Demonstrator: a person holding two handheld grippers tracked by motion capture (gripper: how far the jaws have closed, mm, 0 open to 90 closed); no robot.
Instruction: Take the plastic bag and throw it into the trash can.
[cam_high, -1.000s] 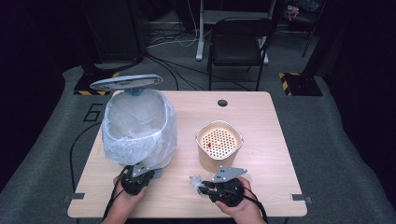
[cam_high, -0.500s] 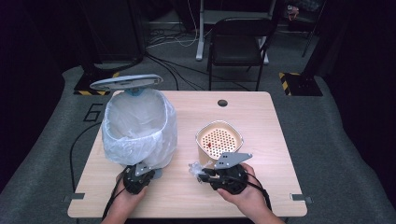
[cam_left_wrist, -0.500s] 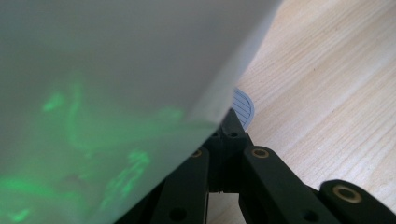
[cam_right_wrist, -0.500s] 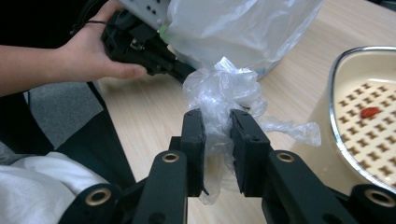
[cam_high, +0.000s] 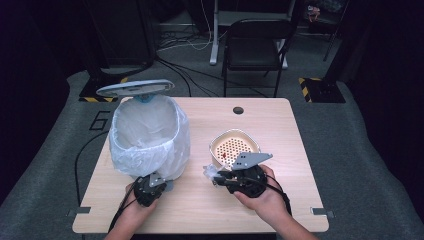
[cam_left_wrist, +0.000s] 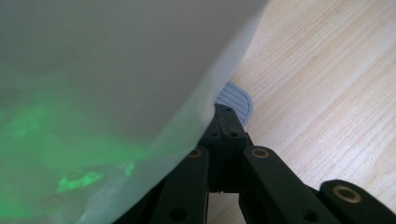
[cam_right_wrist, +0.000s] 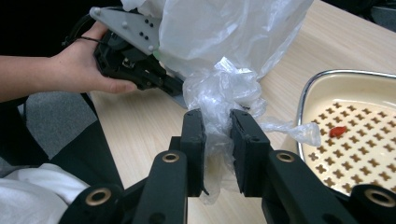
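Comparing with a second ago: the right tool has risen and sits closer to the cream strainer bowl at lower centre; bin and left tool unchanged. Right hand holds its tool level, pointing frame-left, jaws clamped on a crumpled clear plastic wad. Left tool's jaws are closed, at the bin's grey pedal. Wad is wrinkled, translucent, above the bench.

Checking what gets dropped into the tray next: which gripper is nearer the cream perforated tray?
Right. The right gripper, shut on crumpled plastic wrap, sits just at the tray's near edge; the left gripper is across the table at the bin's pedal.
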